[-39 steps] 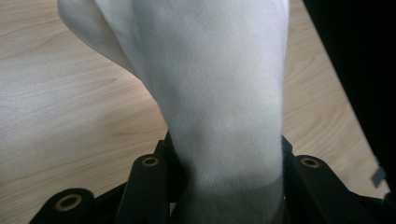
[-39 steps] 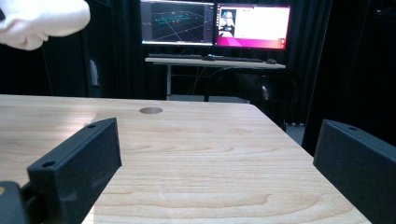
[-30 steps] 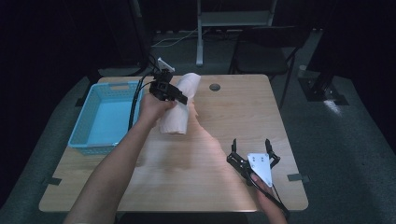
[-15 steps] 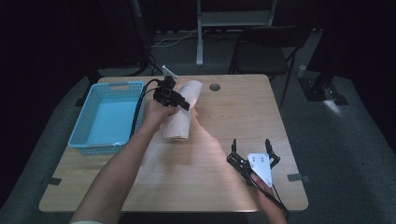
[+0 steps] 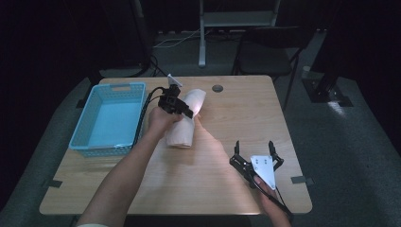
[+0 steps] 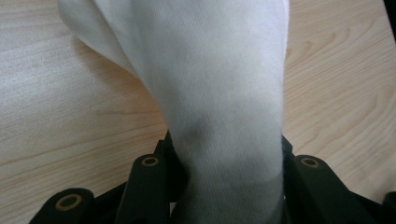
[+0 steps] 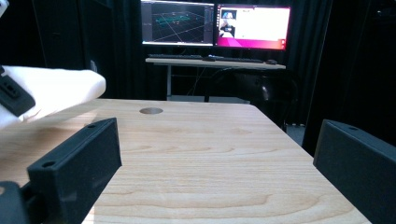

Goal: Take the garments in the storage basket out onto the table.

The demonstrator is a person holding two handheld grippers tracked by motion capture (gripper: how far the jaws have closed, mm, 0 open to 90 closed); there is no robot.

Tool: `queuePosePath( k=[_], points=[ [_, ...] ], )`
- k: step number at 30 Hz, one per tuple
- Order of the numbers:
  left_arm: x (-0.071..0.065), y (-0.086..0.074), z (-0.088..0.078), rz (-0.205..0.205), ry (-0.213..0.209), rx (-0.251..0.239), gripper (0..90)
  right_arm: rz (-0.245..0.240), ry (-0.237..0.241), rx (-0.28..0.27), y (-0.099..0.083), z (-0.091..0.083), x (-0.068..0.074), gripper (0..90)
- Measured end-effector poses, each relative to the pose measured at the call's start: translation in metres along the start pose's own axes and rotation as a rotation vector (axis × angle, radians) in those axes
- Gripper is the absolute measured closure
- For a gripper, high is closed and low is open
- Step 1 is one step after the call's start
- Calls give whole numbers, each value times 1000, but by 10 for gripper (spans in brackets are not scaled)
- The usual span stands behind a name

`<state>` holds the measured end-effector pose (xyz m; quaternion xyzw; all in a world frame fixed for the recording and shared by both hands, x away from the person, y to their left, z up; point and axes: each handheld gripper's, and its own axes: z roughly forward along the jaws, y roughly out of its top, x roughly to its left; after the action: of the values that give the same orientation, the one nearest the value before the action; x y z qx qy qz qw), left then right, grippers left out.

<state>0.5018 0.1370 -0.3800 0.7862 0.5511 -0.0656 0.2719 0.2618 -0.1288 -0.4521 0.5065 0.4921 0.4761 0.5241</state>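
cloth: pale folded cloth point(image 5: 185, 118) lies on the tabletop point(image 5: 236, 123), far-left of centre, just right of the blue basket point(image 5: 109, 118); its near end rests on the wood, its far end is lifted.
left gripper: left gripper point(image 5: 176, 105) is clamped on the cloth; in the left gripper view the fabric point(image 6: 219, 112) fills the gap between both jaws and drapes away over bare wood.
right gripper: right gripper point(image 5: 256, 158) sits low near the right front corner of the tabletop, jaws spread wide, nothing between them; the right gripper view looks across bare wood to the far edge.
progress: grasp is made, cloth partly raised. My read: the work is moving or folding the cloth, likely toward the basket. Basket looks empty, so placement is not yet done.
left to do: lift the cloth clear, carry it, let go. Right gripper has no part in it yet.
edges: basket's right wall is just beside the cloth; a trailing end could catch on that rim.
open room: wide bare wood from the centre to the right edge and the front edge; a small round hole point(image 5: 217, 88) sits near the far edge, just right of the cloth.
risk: the hanging end may drag or unfold in the lift.
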Motion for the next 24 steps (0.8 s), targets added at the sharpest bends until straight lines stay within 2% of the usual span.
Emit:
queuePosePath(
  k=[9,13,20,24],
  points=[
    [4,-7,20,-5,-6,10,634,0,1,0,0,0,0,2],
    [5,-9,24,-2,-6,10,633,-2,0,-3,0,0,0,2],
    [5,-17,33,5,20,-18,633,-3,2,-4,0,0,0,2],
    [5,-21,35,11,17,-46,630,-3,1,-3,0,0,0,2]
  ],
)
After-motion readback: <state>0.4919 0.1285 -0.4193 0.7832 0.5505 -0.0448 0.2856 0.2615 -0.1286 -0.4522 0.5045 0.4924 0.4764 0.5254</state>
